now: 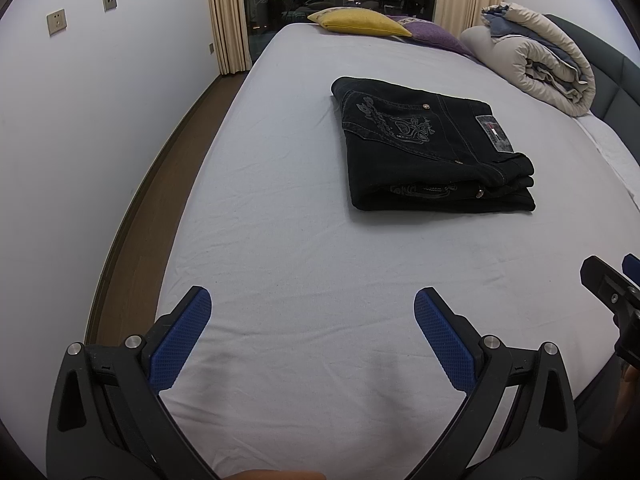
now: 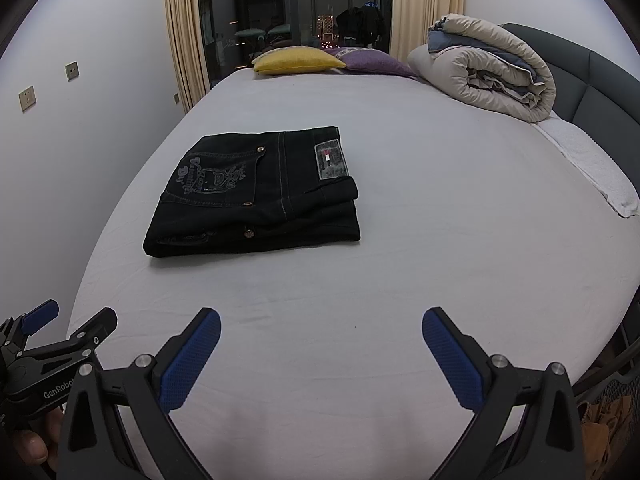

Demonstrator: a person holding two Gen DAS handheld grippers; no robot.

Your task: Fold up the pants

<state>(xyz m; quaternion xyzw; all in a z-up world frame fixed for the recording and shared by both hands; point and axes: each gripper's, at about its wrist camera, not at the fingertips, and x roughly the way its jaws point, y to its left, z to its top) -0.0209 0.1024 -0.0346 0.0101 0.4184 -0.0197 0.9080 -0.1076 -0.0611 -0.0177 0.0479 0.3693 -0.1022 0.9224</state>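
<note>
Inspection finding: the pants lie folded into a compact, layered rectangle near the middle of the bed, well apart from both of your tools. In the right wrist view the same bundle shows the back pocket embroidery and the waistband patch on top, with at least three layers stacked at the near edge. The edges line up reasonably; the upper layer sits slightly short of the lower ones at the right corner, a minor overhang and not a fault in my judgement.

Your left tongs stand wide, both blue pads clear of the sheet's contents, holding nothing. Your right tongs are likewise spread wide and empty. Each tool shows at the edge of the other's view, low and near you, away from the garment.

Assessment: the folding appears complete. No leg or waistband hangs loose, and nothing trails onto the sheet. What is left, if anything, is optional: a light press on the top layer to flatten it, or squaring that right corner. I cannot tell from these views whether the far side of the bundle is as tidy as the near side.

Surroundings noted: a yellow cushion, a purple cushion and a rolled duvet at the far end, none touching the pants.
</note>
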